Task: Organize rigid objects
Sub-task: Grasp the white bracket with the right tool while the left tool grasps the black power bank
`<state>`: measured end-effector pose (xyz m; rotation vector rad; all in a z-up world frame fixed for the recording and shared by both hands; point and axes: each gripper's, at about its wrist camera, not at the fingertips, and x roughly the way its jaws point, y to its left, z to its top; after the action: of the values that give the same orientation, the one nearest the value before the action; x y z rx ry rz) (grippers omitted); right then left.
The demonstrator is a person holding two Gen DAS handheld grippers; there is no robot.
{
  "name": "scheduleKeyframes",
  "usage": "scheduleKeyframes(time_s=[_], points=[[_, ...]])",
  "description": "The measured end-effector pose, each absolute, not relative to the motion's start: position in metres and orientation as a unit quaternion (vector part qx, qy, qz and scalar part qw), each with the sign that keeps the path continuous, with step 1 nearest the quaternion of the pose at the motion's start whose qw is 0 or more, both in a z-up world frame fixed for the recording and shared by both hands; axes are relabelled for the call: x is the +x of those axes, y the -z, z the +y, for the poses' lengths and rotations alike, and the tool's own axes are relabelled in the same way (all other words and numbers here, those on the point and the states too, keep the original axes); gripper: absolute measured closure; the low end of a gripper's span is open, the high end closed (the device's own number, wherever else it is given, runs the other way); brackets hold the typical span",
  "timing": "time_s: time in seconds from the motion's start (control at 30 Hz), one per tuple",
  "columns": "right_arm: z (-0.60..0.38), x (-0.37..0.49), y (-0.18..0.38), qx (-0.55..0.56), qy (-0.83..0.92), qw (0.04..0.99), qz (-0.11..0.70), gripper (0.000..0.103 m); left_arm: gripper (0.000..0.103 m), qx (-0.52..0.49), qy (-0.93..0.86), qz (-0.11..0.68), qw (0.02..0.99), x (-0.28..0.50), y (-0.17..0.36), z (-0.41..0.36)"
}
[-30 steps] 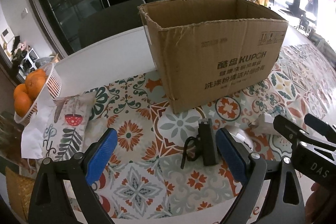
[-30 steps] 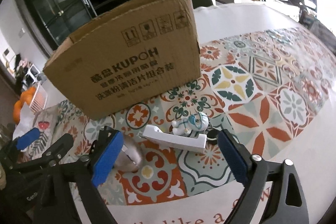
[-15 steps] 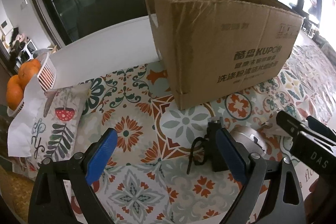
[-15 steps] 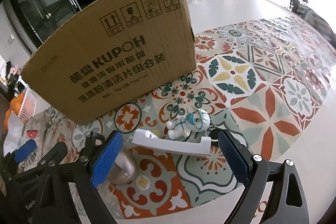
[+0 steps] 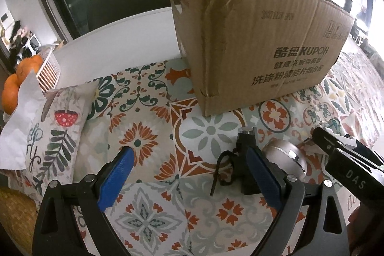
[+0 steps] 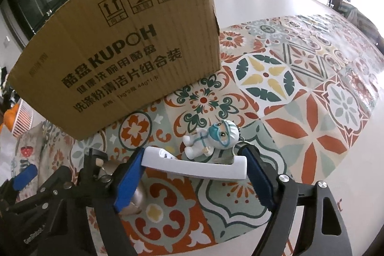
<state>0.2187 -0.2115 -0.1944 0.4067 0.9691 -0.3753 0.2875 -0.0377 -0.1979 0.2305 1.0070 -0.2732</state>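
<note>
A large cardboard box (image 6: 124,59) stands at the far side of a patterned tablecloth (image 6: 312,126), its open top out of reach of either camera, while the small things to be sorted lie on the near side of it. The right gripper (image 6: 192,174) is closing on a white plastic handle (image 6: 194,166) that lies flat between its blue pads; the handle's long axis runs left to right, straight across the gap, so the pads meet its two ends — the left pad looks to be touching already, the right one at or just off the other end. A small toy figure in a white suit (image 6: 211,139) lies just beyond the handle, close enough that it may be nudged as the handle is lifted. The left gripper (image 5: 189,174) hangs with its jaws wide apart and nothing between them; a black clip-like gadget (image 5: 244,160) lies against the inner side of its right pad, and a round metal piece (image 5: 285,155) sits just to the right of that, between the two grippers. By this reading the right hand is the nearer to its object, and the box lies straight beyond it.
</note>
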Motion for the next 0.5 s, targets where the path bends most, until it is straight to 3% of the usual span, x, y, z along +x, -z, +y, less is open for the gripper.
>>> scheduleKeyframes(time_s=[0.4,0.5], points=[[-0.201,0.211,0.179,0.156,0.186,0.850,0.467,0.022,0.008,0.085,0.136,0.499,0.851,0.284,0.193,-0.033],[-0.201,0.209,0.176,0.153,0.184,0.851,0.468,0.022,0.014,0.080,0.144,0.507,0.846,0.284,0.193,-0.036]])
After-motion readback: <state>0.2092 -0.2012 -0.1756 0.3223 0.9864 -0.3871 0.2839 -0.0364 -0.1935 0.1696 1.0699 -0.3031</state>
